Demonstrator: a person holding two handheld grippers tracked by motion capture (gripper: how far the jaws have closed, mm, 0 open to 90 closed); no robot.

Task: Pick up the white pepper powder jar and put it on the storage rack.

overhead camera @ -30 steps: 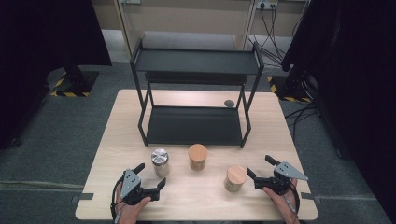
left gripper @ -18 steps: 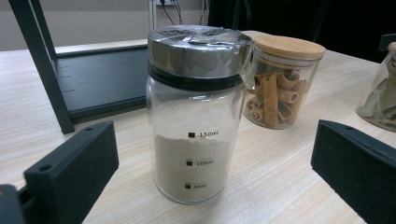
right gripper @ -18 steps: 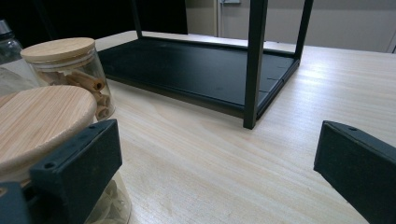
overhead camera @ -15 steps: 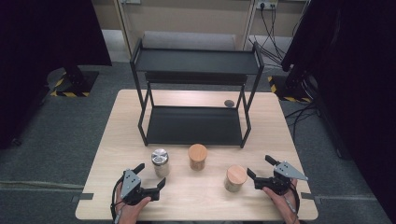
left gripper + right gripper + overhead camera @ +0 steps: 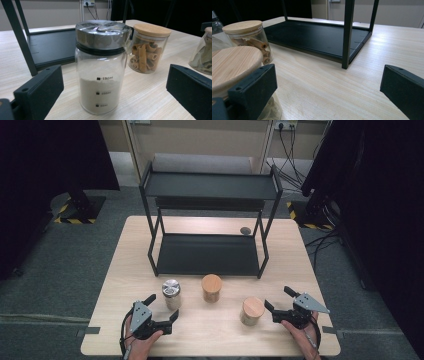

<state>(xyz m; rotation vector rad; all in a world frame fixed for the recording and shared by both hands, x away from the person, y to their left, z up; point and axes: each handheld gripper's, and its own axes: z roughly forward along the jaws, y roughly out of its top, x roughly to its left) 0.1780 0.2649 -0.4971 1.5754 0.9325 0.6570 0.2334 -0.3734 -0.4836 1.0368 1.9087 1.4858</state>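
A pale wood-grain worktop (image 5: 125,270) stands on grey carpet, with dark curtains to either side and a beige wall with sockets and trailing cables behind. A black two-tier metal rack (image 5: 210,195) sits on the far half of the worktop, and a small dark round object (image 5: 245,230) lies just beside its right rear leg.

Three jars stand in a loose row in front of the rack. The metal-lidded jar (image 5: 171,293) is at the left: clear glass, upright, with a shiny silver cap over a black collar, printed volume marks on the side, and white powder filling roughly its lower half. In the left gripper view this jar (image 5: 101,65) stands straight ahead between the two black jaws, touching neither. The middle jar (image 5: 211,287) has a wooden lid and holds curled brown bark rolls. The right jar (image 5: 252,310), also wooden-lidded, holds pale dried pieces.

The left hand-held gripper (image 5: 162,312) rests low at the near edge with its jaws spread wide, just short of the metal-lidded jar. The right hand-held gripper (image 5: 280,300) has its jaws spread apart too, just beside the right jar, whose lid sits by the left jaw in the right gripper view.
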